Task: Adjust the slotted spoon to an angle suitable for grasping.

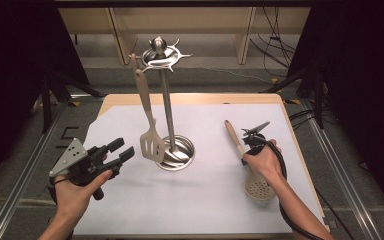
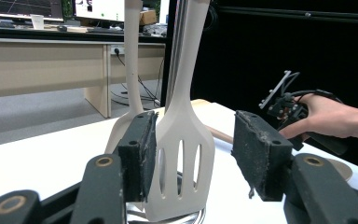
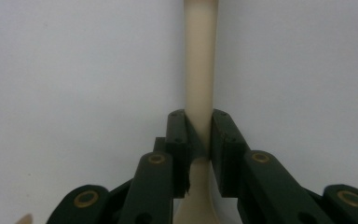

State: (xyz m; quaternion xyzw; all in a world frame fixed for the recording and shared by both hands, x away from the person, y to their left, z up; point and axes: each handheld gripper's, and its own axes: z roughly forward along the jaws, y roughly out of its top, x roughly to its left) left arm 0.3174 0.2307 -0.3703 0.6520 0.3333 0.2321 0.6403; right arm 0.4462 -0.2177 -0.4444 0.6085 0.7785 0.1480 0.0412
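Note:
A cream slotted spatula (image 1: 151, 142) hangs from the hooks of a metal utensil stand (image 1: 164, 55) at mid-table. My left gripper (image 1: 121, 151) is held just left of it, jaws wide open with nothing between them. In the left gripper view the spatula (image 2: 182, 154) hangs just ahead of the open left gripper (image 2: 193, 156), and a second cream utensil (image 2: 131, 70) hangs behind it. A cream skimmer (image 1: 259, 188) lies flat at the right. My right gripper (image 1: 249, 146) is shut on its handle (image 3: 199, 70), the pads (image 3: 177, 140) pinching it from both sides.
The stand's round steel base (image 1: 179, 154) sits on the white sheet (image 1: 195, 200) covering the wooden table. Black cables trail from both grippers. Dark curtains and rails flank the table. A desk with monitors (image 2: 98, 9) stands beyond.

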